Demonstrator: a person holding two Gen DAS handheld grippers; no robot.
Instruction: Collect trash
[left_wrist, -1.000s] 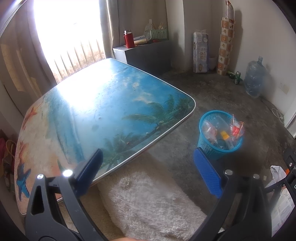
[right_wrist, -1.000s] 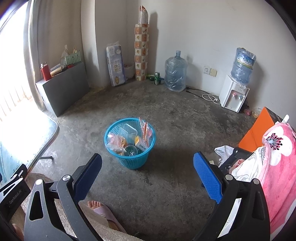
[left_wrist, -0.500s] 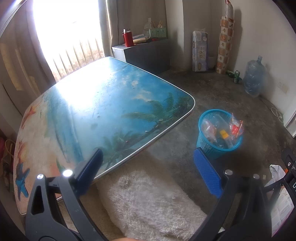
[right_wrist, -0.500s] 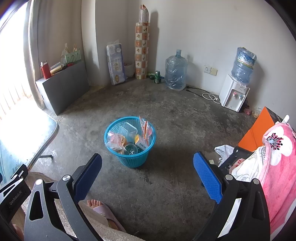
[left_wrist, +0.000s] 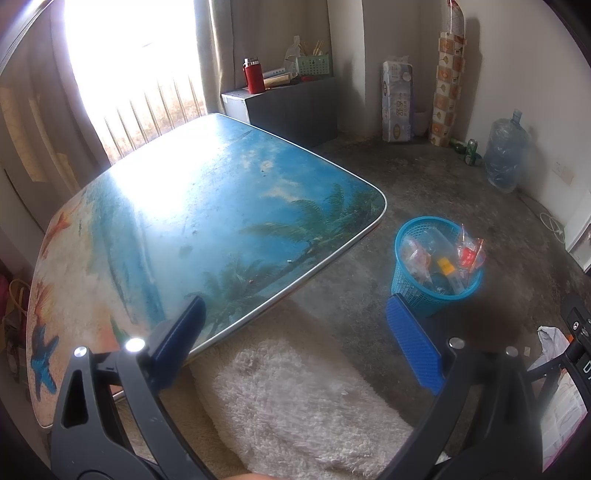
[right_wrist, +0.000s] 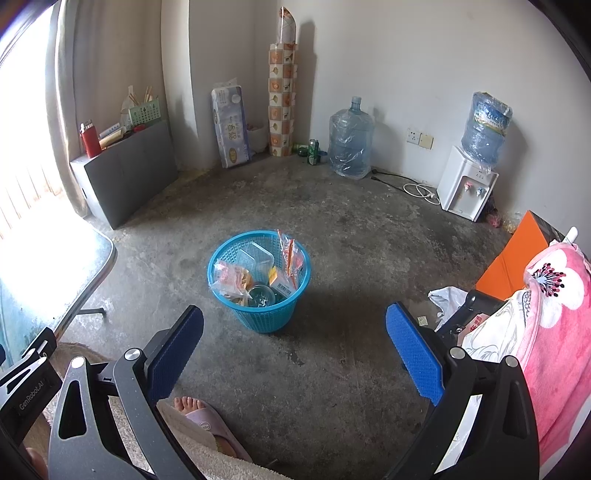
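Both grippers, left gripper (left_wrist: 293, 339) and right gripper (right_wrist: 294, 339), hang with fingers wide and empty since the trash already sits in the basket (right_wrist: 236, 254) at 12 o'clock, tabletop (left_wrist: 207, 206) bare.

Basket (right_wrist: 258, 314) contents partly buried, table (right_wrist: 55, 280) cut off at left edge

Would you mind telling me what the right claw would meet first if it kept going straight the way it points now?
Probably the bare concrete floor just short of the blue trash basket. The right claw is open and empty with nothing between it and the floor, though depth is hard to judge.
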